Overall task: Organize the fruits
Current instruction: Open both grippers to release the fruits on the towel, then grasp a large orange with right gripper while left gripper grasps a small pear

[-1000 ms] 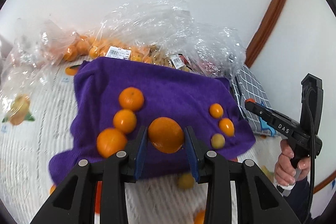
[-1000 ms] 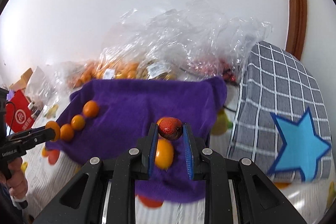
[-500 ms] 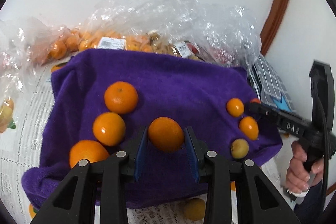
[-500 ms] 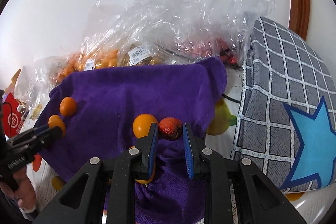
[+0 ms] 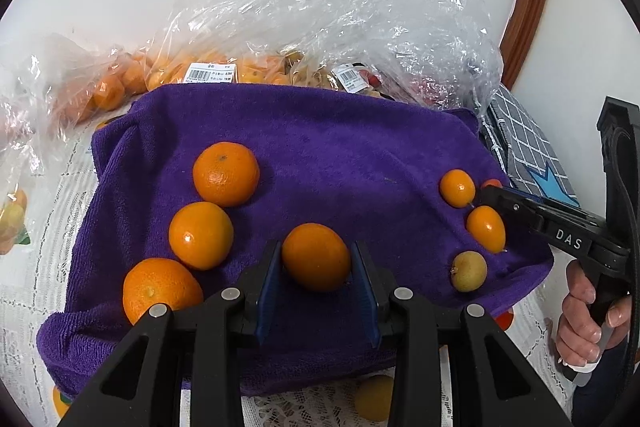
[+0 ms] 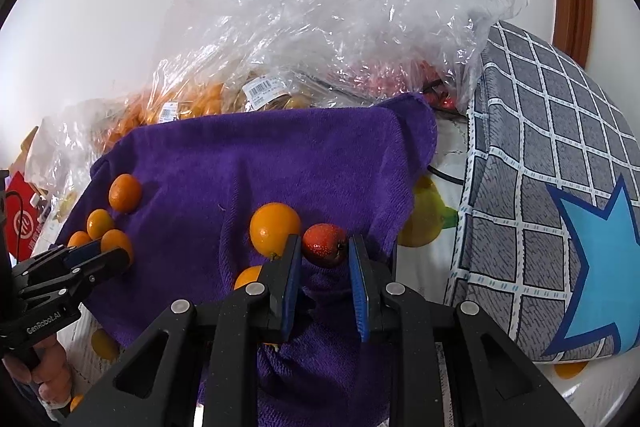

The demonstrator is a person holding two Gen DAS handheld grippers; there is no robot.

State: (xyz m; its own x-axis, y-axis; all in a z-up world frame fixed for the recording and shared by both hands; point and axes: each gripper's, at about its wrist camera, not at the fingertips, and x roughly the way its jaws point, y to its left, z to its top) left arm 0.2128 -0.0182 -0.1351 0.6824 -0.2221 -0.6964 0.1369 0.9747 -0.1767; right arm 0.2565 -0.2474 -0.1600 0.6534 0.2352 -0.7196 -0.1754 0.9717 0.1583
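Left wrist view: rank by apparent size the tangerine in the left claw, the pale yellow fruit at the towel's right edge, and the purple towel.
1. purple towel
2. tangerine in the left claw, though nearness enlarges it
3. pale yellow fruit

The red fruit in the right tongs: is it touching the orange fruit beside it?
Apart. In the right wrist view, purple towel shows between the red fruit and the orange fruit.

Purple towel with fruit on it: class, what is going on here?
A person is sorting fruit onto the purple terry towel with two handheld grippers. The left gripper holds a round orange mandarin beside a column of three mandarins. The right gripper clamps a small red fruit next to the small orange fruits.
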